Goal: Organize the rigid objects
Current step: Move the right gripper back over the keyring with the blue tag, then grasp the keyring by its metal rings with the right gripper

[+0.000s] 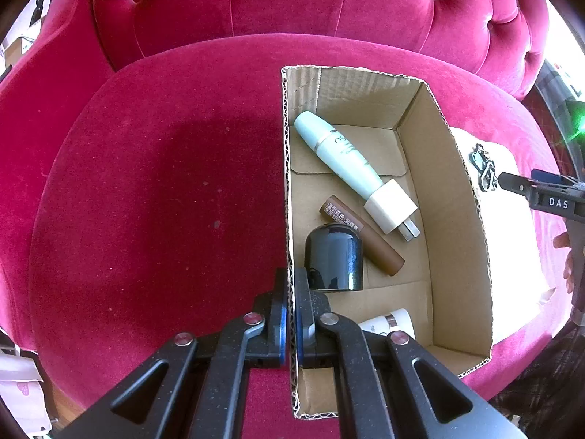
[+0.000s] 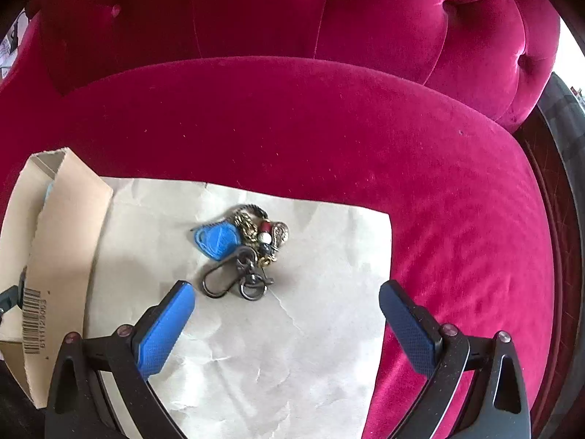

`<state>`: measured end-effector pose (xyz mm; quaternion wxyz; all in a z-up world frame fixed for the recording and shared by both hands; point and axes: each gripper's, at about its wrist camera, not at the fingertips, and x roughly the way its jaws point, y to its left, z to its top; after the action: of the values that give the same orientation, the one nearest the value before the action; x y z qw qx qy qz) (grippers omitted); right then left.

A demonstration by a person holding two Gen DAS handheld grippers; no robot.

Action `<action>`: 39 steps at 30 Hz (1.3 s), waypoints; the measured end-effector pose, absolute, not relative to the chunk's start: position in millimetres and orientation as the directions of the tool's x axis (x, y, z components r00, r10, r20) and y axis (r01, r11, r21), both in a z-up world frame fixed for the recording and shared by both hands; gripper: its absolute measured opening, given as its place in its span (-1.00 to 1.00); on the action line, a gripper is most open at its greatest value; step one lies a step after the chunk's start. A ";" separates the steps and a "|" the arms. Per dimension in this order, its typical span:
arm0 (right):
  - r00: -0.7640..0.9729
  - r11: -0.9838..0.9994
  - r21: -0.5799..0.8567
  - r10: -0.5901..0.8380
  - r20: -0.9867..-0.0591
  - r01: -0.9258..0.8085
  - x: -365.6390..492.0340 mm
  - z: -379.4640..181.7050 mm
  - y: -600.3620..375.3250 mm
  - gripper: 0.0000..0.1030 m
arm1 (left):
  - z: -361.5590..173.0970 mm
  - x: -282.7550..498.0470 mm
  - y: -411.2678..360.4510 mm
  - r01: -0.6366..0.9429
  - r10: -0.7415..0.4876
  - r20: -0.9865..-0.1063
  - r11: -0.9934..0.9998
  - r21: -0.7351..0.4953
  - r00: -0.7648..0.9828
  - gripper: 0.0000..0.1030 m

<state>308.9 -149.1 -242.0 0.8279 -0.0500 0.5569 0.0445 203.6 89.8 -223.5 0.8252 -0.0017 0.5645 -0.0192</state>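
My left gripper is shut on the left wall of an open cardboard box that stands on a red velvet seat. Inside the box lie a pale green bottle, a white plug adapter, a brown tube, a black round jar and a white container partly hidden by my fingers. In the right wrist view a keychain with a blue tag, beads and metal clips lies on a sheet of cream paper. My right gripper is open just in front of it, apart from it.
The red velvet sofa seat spreads left of the box, with the tufted backrest behind. The box's outer wall with a barcode stands at the left edge of the right wrist view. A dark wooden edge runs along the right.
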 end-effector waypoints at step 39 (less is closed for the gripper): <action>0.342 0.991 0.019 0.063 -0.938 -0.130 342.2 -265.5 -127.3 0.72 | -224.3 205.3 90.6 0.027 -0.039 -0.933 0.999 -0.032 0.357 -0.95</action>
<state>342.2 -127.3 -265.5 0.8186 -0.0295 0.5706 0.0591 205.3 90.6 -224.3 0.8236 -0.0056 0.5668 -0.0200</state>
